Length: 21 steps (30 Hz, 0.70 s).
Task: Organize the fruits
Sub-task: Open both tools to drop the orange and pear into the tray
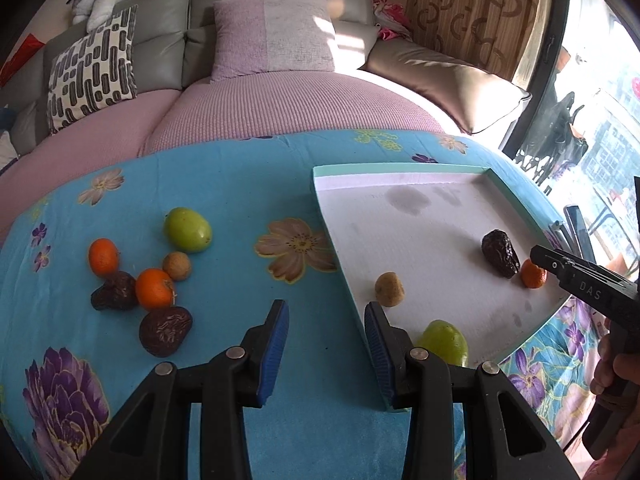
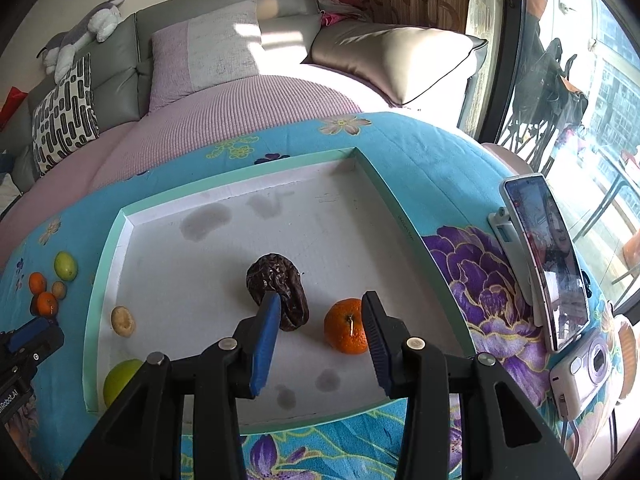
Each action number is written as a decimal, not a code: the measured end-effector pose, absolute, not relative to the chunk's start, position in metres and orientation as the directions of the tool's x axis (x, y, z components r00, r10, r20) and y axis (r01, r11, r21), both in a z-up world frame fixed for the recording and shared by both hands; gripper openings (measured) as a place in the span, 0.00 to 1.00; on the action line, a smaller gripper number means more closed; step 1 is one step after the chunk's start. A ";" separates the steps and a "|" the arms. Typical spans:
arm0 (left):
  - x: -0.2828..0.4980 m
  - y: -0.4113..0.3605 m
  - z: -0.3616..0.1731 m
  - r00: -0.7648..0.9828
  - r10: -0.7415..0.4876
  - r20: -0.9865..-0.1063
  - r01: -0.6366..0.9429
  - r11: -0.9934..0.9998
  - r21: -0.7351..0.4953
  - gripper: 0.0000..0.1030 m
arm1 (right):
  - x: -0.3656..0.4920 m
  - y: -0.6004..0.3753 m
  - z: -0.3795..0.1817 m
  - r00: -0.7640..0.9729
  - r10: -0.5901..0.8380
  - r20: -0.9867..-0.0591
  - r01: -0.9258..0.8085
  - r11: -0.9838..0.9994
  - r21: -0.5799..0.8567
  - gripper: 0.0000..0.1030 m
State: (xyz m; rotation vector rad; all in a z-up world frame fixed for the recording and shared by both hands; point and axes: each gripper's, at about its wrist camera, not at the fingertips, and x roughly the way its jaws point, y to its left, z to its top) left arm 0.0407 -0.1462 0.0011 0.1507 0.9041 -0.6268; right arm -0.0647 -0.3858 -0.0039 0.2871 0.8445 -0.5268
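While both grippers hang with fingers spread and empty, the right gripper [image 2: 320, 320] hovers over the tray [image 2: 400, 216], an orange [image 2: 345, 326] lying between its fingers; left gripper [image 1: 326, 330] hovers beside the tray's edge.

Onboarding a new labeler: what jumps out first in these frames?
The white tray with a mint rim on the bright blue flowered cloth, holding four fruits: a dark wrinkled date, an orange, a tan round fruit and a green one at its near left corner. Next, the loose fruit cluster left of the tray. Both the left gripper and right gripper are open and empty.
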 end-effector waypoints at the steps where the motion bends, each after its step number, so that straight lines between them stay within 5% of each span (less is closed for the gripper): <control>1: 0.044 -0.143 0.000 0.459 -0.436 -0.774 0.554 0.822 -0.134 0.42 | -0.063 -0.383 -0.003 0.553 -0.322 -0.769 0.539 0.841 0.035 0.42; 21: 0.075 -0.088 -0.006 0.525 -0.331 -0.784 0.377 0.916 -0.134 0.42 | -0.033 -0.328 -0.002 0.614 -0.207 -0.761 0.363 0.931 0.040 0.42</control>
